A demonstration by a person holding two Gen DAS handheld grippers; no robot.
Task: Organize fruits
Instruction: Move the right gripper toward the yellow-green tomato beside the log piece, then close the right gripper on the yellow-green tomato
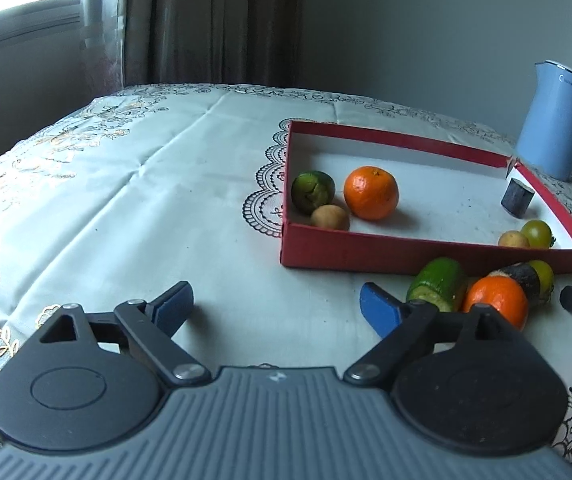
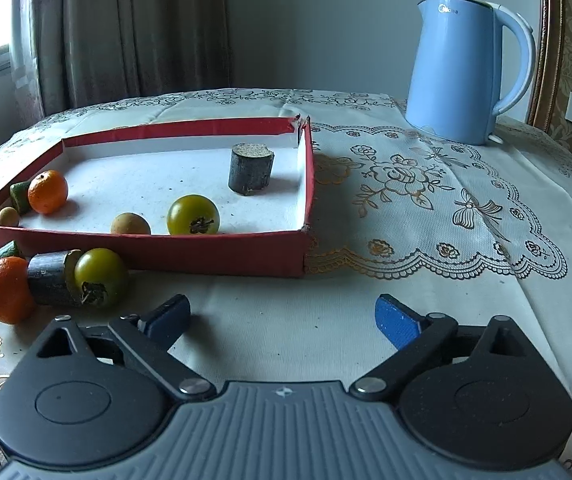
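Fruits lie in two groups before us, some inside the red box (image 2: 221,246) and some on the tablecloth (image 2: 426,216) just outside its near wall. Inside the box we see an orange (image 1: 371,192) beside a dark green fruit (image 1: 312,192) and a small brown fruit (image 1: 330,217), all three close together at one end. Toward the other end sit a green tomato (image 2: 193,215) and a second small brown fruit (image 2: 130,224) against the near wall, with a dark cut stump (image 2: 250,174) standing upright farther back.

Outside the box, a second orange (image 2: 5,290), a dark stump lying on its side (image 2: 49,278) and another green tomato (image 2: 101,277) touch one another in a row. A green cucumber piece (image 1: 440,285) lies beside that orange, close to the box wall.

Our left gripper (image 1: 275,306) hangs over bare cloth with its blue fingers spread wide and nothing between them. Our right gripper (image 2: 281,316) is the same, fingers apart and holding nothing, with the outside fruits off to its left. A blue kettle (image 2: 462,68) stands on the cloth beyond the box, well apart from the fruit.
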